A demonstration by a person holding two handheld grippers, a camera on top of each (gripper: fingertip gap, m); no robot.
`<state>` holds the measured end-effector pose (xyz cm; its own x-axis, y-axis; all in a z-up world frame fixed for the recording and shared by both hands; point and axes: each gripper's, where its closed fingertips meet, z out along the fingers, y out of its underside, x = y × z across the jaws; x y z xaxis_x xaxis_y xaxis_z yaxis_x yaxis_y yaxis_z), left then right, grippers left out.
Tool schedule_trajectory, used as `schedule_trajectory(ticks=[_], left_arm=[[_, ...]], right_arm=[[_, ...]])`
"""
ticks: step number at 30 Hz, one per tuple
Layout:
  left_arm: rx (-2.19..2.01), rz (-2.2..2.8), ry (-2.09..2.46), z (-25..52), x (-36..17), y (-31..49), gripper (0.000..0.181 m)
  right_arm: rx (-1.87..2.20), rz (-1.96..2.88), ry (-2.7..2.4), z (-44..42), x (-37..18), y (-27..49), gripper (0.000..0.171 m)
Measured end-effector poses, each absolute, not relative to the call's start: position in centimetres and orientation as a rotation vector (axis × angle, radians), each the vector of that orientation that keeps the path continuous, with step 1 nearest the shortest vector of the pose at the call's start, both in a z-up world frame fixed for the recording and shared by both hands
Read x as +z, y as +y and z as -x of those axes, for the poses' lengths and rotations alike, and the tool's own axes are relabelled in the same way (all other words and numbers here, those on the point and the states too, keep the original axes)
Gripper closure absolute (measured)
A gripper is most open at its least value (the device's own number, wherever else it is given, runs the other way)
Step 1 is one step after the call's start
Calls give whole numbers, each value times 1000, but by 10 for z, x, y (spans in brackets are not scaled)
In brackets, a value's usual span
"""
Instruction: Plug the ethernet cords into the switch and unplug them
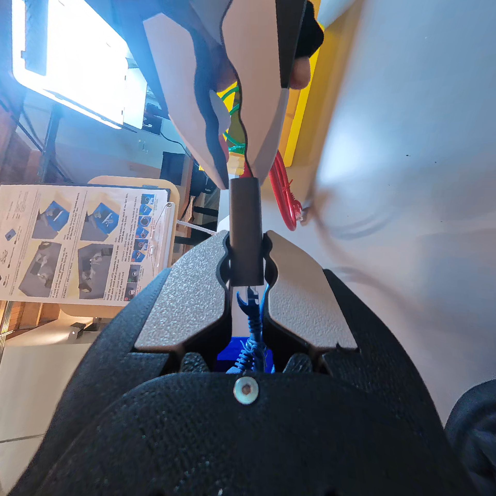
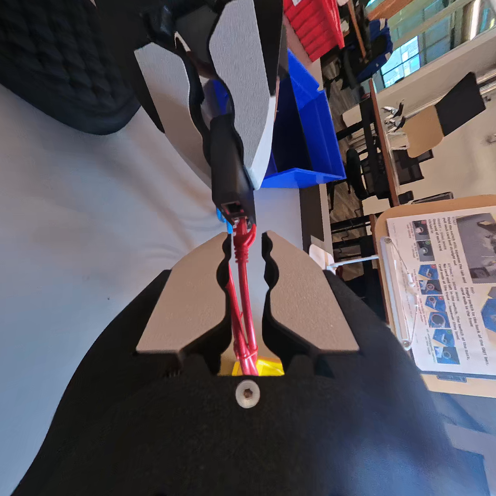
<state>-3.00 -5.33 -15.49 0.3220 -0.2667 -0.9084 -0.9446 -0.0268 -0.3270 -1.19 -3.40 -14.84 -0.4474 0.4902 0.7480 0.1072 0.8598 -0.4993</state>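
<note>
The switch [image 1: 245, 214], a small black box, is held in the air above the white table [image 2: 80, 214], well away from its edges. It is clenched across its sides by the left gripper [image 1: 245, 239], and it points toward the right gripper [image 2: 245, 236].

The plug of the red cord [image 2: 243, 268] is seen in one port of the switch, with an empty port beside it. The boot of this plug lies between the two fingers of the right gripper. A narrow gap is seen on each side of it, so it cannot be told whether the plug is pressed or only enclosed. The rest of the red cord is hanging in a loop toward the yellow bin [image 1: 303, 120], where a green cord [image 1: 230, 94] is lying. A blue cord [image 1: 253, 327] is met at the opposite end of the switch; whether its plug is fully seated is not shown. A blue bin [image 2: 308, 134] is placed at the edge of the table.

The step in hand is judged to concern the red plug at its port, either its seating or its removal; which one cannot be decided. For seating, a straight push along the port is needed while the switch is kept firm. For removal, the tab must be squeezed first, then a straight pull is required.
</note>
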Motion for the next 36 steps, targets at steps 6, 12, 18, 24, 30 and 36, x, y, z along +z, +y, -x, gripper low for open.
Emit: schedule_trajectory(ticks=[6,12,18,24,30,36], left_arm=[[776,1537,1152,29,-159,-54,160],[744,1535,1147,26,-157,-56,160],[722,1547,1140,26,-157,-57,160],[723,1564,1151,27,-161,-57,160],[735,1572,1200,28,-165,-60,160],[714,1603,1283,21,-176,-60,160]], right_arm=[[394,380,-2000,14,-155,-37,155],[364,367,-1981,15,-158,-35,155],[332,325,-1958,15,-157,-37,156],[361,303,-1960,16,-160,-41,156],[336,203,-1967,10,-164,-50,157],[251,101,-2070,1,-176,-51,157]])
